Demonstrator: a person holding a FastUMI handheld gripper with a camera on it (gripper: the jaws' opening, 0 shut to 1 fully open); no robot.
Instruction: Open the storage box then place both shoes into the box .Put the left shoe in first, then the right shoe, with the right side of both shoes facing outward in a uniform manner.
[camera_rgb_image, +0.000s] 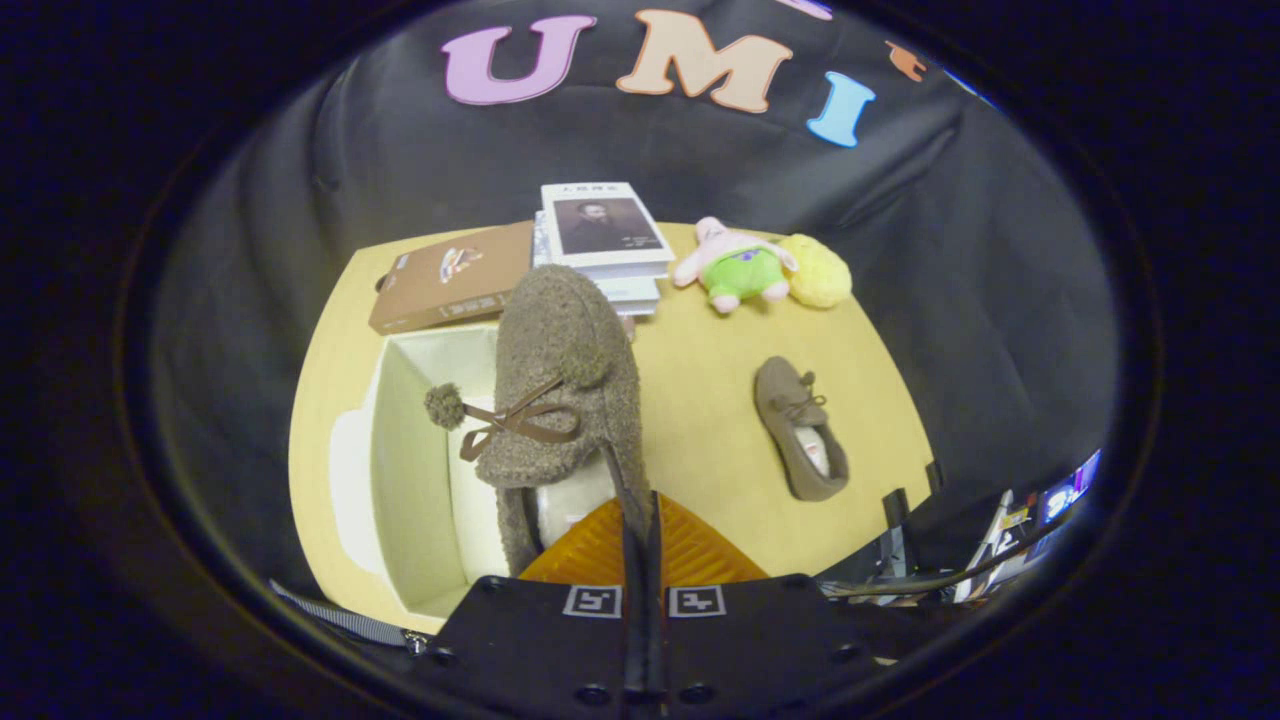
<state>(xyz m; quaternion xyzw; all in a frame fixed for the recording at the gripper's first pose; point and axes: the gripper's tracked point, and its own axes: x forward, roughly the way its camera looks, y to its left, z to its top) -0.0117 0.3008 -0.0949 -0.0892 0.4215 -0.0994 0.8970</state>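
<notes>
Fuzzy brown wool covers the held shoe (560, 390), which hangs toe-up just ahead of the hand-held gripper (640, 535). The hand-held gripper is pinched nearly closed, and both fingers press on the thin edge of the held shoe's opening. A brown bow with a small pom-pom (444, 405) sticks out from this shoe toward 9 o'clock.

The storage box (400, 450) sits open on the bench (700, 420). The box is pale inside. It lies under and beside the held shoe, toward 9 o'clock from the fingers. It is hard to tell if the held shoe touches the box or floats just over it.

The second shoe (802, 430) lies flat on the bench, toward 2 o'clock from the fingers and well apart from the box. Its toe points away from the hand-held gripper, and its white inside faces up.

Farther back, beyond the box, a brown box lid (455, 278) lies flat on the bench. Just beside the lid, toward 3 o'clock, is a stack of books (605, 245). A pink and green soft toy (740, 268) rests toward 1 o'clock from the held shoe, and a yellow fluffy ball (818, 270) touches the toy.
</notes>
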